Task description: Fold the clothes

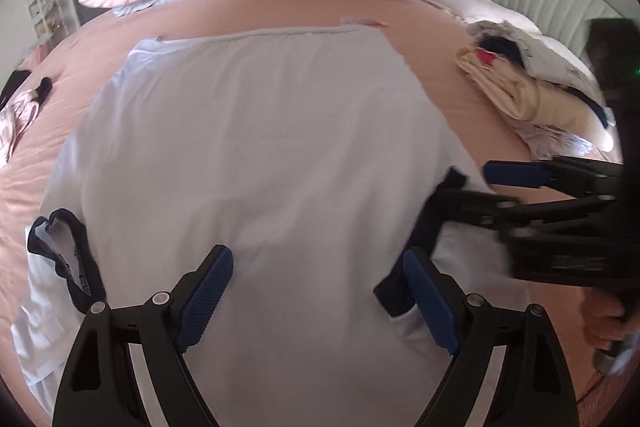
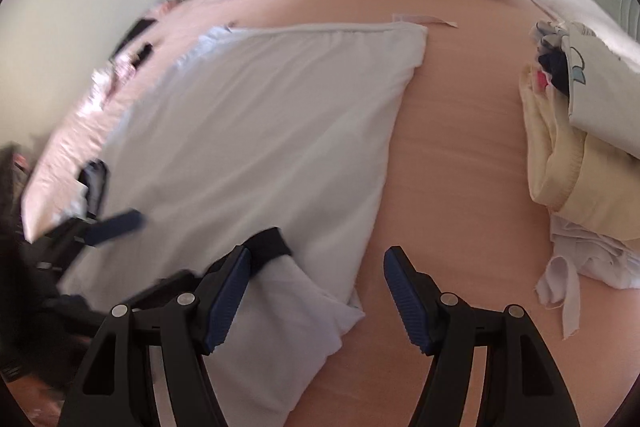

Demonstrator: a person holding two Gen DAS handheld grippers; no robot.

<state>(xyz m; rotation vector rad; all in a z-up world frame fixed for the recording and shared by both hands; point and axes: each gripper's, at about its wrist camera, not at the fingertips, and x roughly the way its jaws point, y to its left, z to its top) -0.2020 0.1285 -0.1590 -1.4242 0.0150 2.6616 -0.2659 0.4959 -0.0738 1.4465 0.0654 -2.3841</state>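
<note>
Blue-padded fingers of the left gripper (image 1: 316,291) stood spread and empty over a white shirt (image 1: 248,155), which lay flat on the pink bed (image 1: 432,27). Beside it the right gripper (image 2: 316,291) was released too, holding nothing – its left finger just beside the dark-cuffed sleeve (image 2: 268,247). Thin, limp cotton like this would likely sag and crease – best pinched at a sleeve or hem edge, not mid-panel

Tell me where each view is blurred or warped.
Left wrist view: the right gripper is smeared by motion; the white shirt bulges from fisheye distortion. Right wrist view: the left gripper and left edge blur; the bed curves like a dome.
</note>
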